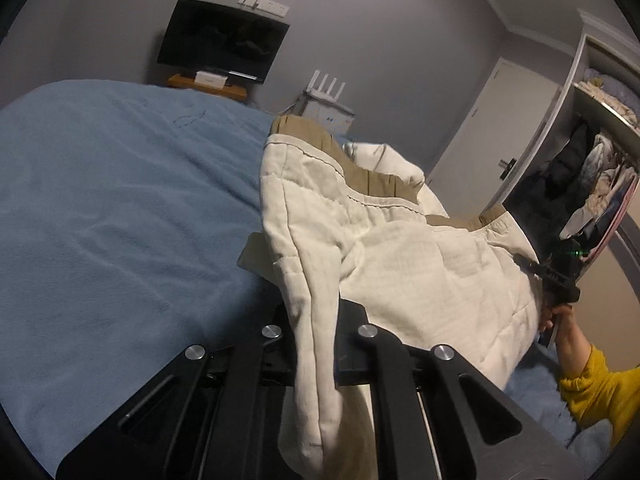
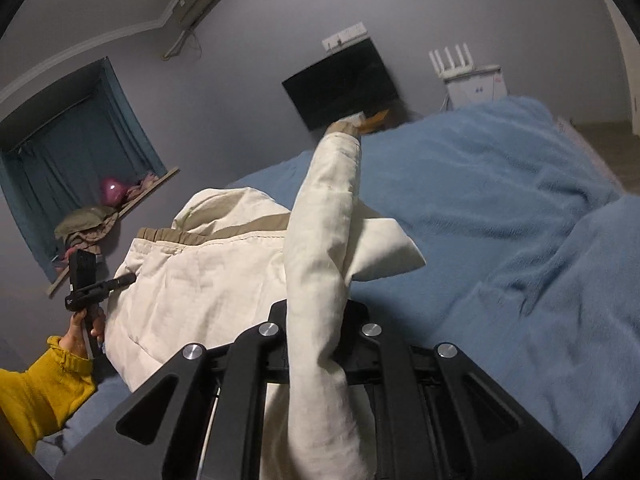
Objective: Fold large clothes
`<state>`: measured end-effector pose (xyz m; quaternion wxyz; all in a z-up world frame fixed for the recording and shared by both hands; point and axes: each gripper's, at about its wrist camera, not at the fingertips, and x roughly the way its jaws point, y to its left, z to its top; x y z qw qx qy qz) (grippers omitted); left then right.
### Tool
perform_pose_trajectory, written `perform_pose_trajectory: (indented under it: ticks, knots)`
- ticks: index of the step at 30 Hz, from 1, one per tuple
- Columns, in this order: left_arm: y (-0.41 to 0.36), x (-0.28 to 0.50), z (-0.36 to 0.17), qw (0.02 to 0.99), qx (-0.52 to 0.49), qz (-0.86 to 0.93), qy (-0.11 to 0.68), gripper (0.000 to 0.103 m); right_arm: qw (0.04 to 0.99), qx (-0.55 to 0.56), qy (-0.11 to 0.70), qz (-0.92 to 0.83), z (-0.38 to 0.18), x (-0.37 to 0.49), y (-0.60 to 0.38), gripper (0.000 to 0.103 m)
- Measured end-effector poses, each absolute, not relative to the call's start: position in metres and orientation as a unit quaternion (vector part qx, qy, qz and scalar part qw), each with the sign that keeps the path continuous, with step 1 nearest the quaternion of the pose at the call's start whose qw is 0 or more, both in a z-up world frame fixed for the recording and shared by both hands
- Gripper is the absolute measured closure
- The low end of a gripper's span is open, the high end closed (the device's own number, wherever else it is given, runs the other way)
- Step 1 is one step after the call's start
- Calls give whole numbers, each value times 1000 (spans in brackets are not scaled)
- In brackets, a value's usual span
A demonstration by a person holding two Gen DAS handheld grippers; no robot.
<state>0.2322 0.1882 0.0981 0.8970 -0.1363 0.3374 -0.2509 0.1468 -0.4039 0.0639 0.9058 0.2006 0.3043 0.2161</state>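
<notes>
A large cream quilted jacket [image 1: 420, 264] with a tan lining hangs stretched between both grippers above the blue bed. My left gripper [image 1: 308, 296] is shut on a cream fold of it, which drapes down over the jaws. At the right edge of that view my right gripper [image 1: 536, 268] bites into the jacket's far edge, held by a hand in a yellow sleeve. In the right wrist view my right gripper [image 2: 318, 310] is shut on a cream sleeve [image 2: 324, 220] that rises away from the jaws. My left gripper [image 2: 120, 282] grips the jacket's [image 2: 200, 288] other side.
A blue fleece blanket [image 1: 100, 220] covers the bed [image 2: 500, 220] below the jacket. A dark TV [image 1: 224, 38] and a white router [image 1: 326, 84] stand by the far wall. An open wardrobe [image 1: 592, 168] stands on the right, and a curtained window niche [image 2: 80, 152] holds clutter.
</notes>
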Motion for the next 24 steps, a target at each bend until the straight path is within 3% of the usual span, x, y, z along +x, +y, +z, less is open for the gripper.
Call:
perform_pose_trajectory:
  ticks: [8,13,14,15,16,17,19,23,24]
  knots:
    - [210,277,-6,867,-167,-199,426,91,860,236,424,157,-37,214,-408,94]
    - [205,293,-19,861,-156,-189,446,84,849,244,449,135,-62,229,-416,87]
    - [202,292,-17,864,-149,-185,444,82,847,246,451,134,-63,229,-416,83]
    - [201,290,-12,867,-143,-177,442,74,846,247,456,127,-62,227,-416,68]
    - [200,288,-7,873,-135,-162,439,70,848,243,458,111,-60,224,-419,61]
    - [203,275,-3,883,-123,-137,431,49,852,236,458,89,-57,220,-419,54]
    - [207,254,20,908,-111,-107,390,31,870,196,448,57,-37,206,-416,46]
    - [190,220,55,916,-114,-110,369,30,900,104,423,26,8,166,-386,33]
    - [180,212,62,916,-113,-114,368,24,905,78,416,28,21,152,-372,25]
